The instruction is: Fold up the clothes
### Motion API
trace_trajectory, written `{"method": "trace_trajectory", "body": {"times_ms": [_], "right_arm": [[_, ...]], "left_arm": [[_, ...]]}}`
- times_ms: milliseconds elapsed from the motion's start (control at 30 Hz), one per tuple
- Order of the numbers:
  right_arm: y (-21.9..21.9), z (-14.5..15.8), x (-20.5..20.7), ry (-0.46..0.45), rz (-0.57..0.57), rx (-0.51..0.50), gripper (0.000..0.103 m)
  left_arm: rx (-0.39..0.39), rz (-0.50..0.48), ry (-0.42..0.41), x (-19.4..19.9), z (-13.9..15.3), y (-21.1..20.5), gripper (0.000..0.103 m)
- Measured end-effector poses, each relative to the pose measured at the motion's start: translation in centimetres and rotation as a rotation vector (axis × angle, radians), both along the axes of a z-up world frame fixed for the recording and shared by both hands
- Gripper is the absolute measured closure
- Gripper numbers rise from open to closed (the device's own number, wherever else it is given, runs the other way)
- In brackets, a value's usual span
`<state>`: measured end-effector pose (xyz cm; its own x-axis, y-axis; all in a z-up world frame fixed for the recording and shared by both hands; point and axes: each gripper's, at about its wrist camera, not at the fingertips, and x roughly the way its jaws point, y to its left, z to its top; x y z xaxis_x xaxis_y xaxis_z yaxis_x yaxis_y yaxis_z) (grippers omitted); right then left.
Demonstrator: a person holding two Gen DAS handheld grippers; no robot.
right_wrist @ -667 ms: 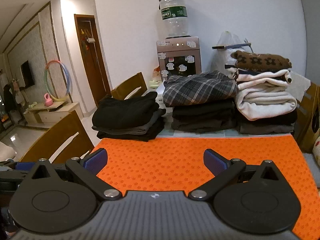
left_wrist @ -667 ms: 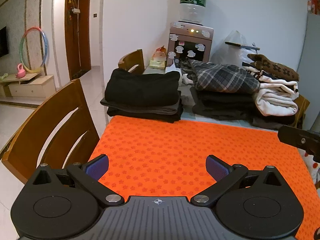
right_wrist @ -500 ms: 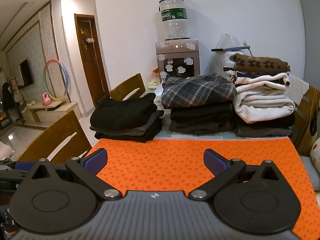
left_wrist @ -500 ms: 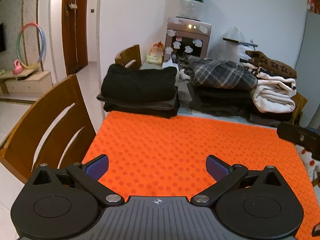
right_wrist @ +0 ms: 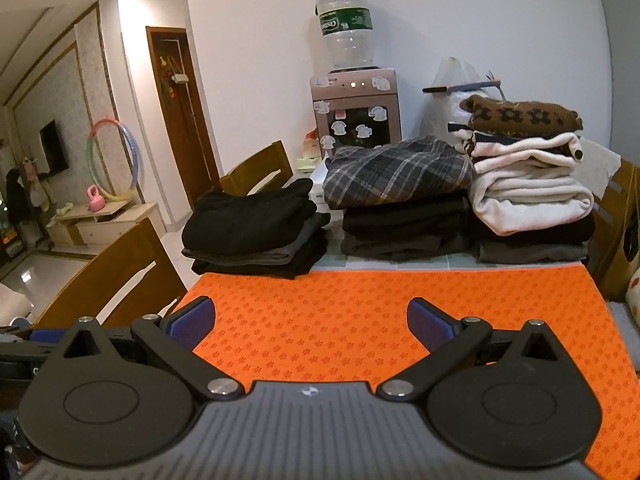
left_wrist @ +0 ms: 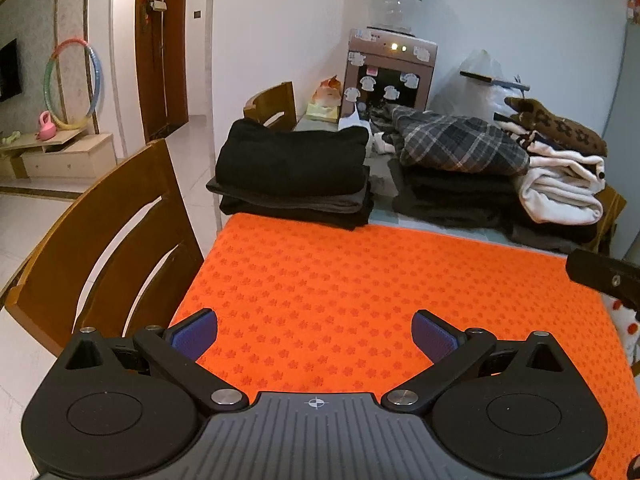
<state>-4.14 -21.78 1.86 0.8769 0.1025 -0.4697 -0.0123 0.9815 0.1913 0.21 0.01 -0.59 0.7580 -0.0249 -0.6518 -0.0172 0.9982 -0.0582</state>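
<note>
Three stacks of folded clothes line the far side of the table: a black pile (left_wrist: 294, 168) (right_wrist: 256, 226) at the left, a dark pile topped by a grey plaid garment (left_wrist: 460, 146) (right_wrist: 396, 176) in the middle, and a white and brown pile (left_wrist: 560, 184) (right_wrist: 528, 188) at the right. An orange patterned mat (left_wrist: 360, 292) (right_wrist: 360, 316) covers the near part of the table and lies bare. My left gripper (left_wrist: 315, 338) hovers open over the mat's near edge, nothing between its blue pads. My right gripper (right_wrist: 310, 326) is open too and holds nothing. Part of the right gripper's body (left_wrist: 604, 276) shows at the right edge of the left wrist view.
A wooden chair (left_wrist: 100, 240) (right_wrist: 116, 276) stands at the table's left side, another chair (left_wrist: 272, 106) further back. A water dispenser (left_wrist: 390, 68) (right_wrist: 354, 116) and a white bag (right_wrist: 456, 92) stand against the far wall. A cardboard box (right_wrist: 616, 220) sits at the right.
Both grippers have tilted downward slightly and pulled back a little, so the clothes stacks sit higher in the views. Jaws stayed open.
</note>
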Motion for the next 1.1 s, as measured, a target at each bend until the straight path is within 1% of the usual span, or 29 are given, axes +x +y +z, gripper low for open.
{"method": "trace_trajectory", "body": {"times_ms": [667,1100], "right_arm": [[-0.19,0.22,-0.31,0.000,-0.009,0.008,0.000],[-0.14,0.25,-0.62,-0.006,-0.004,0.009,0.000]], "left_arm": [[0.002,-0.017,-0.006,-0.26,0.06,0.22,0.000],[0.001,-0.009,-0.005,-0.69,0.11,0.24,0.000]]}}
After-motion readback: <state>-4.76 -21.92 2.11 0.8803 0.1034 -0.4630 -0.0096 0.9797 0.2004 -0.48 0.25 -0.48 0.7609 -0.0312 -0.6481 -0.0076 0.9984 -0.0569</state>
